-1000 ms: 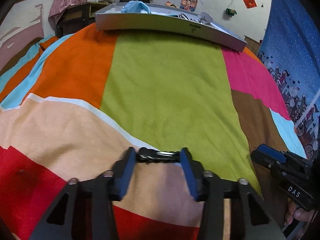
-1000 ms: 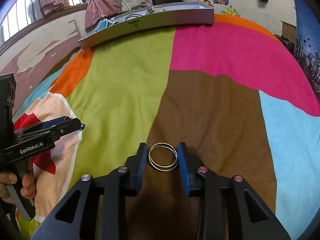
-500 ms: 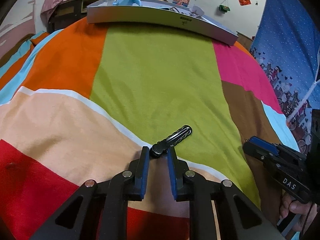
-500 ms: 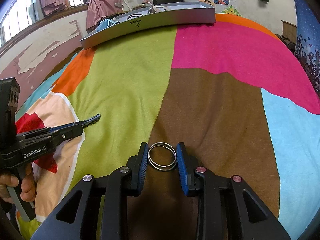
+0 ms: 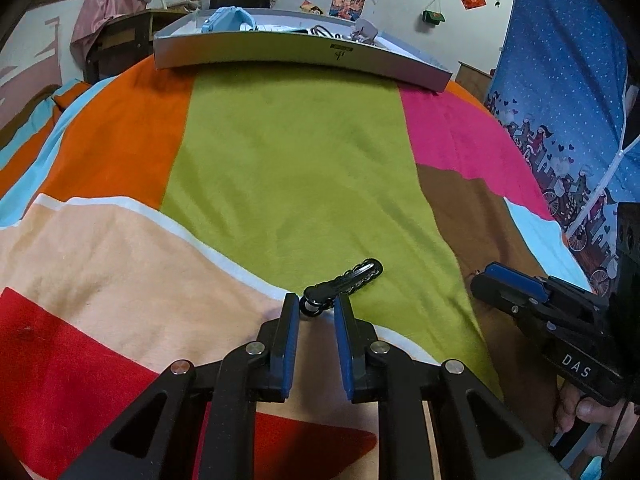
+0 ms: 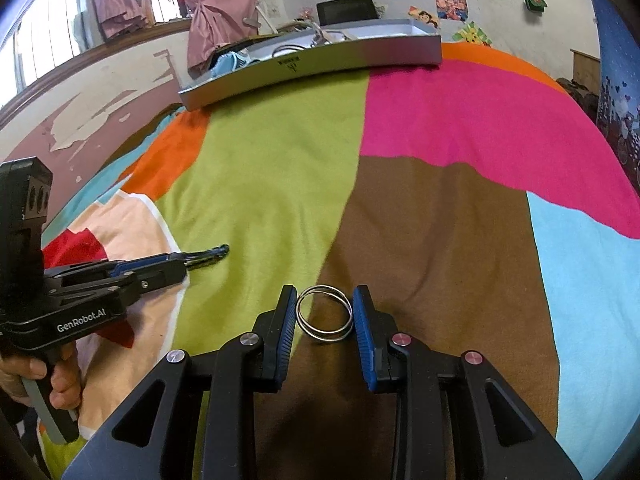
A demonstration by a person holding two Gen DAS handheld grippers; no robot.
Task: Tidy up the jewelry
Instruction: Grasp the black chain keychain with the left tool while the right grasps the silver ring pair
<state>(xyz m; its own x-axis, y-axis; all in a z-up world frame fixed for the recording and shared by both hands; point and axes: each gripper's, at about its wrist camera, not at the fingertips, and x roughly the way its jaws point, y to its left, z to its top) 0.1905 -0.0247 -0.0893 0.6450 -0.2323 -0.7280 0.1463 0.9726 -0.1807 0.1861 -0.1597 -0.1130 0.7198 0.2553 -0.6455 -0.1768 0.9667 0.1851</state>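
Observation:
My left gripper (image 5: 317, 307) is shut on one end of a black hair clip (image 5: 352, 280), whose free end juts forward and to the right over the green stripe. In the right wrist view the same clip (image 6: 206, 258) pokes out of the left gripper (image 6: 176, 266) at the left. My right gripper (image 6: 325, 312) is shut on a pair of thin silver bangles (image 6: 325, 314), pinched between the blue pads above the brown patch. The right gripper (image 5: 504, 280) also shows at the right edge of the left wrist view.
A long grey tray (image 5: 280, 50) with a light blue item and other pieces lies at the bed's far end; it appears again as the tray (image 6: 320, 66) in the right view. A multicoloured blanket (image 5: 288, 168) covers the bed. Blue patterned fabric (image 5: 568, 80) hangs at right.
The left jaws have closed on the black clip, which has swung from lying crosswise between them to pointing forward. The right gripper has kept its hold on the bangles.

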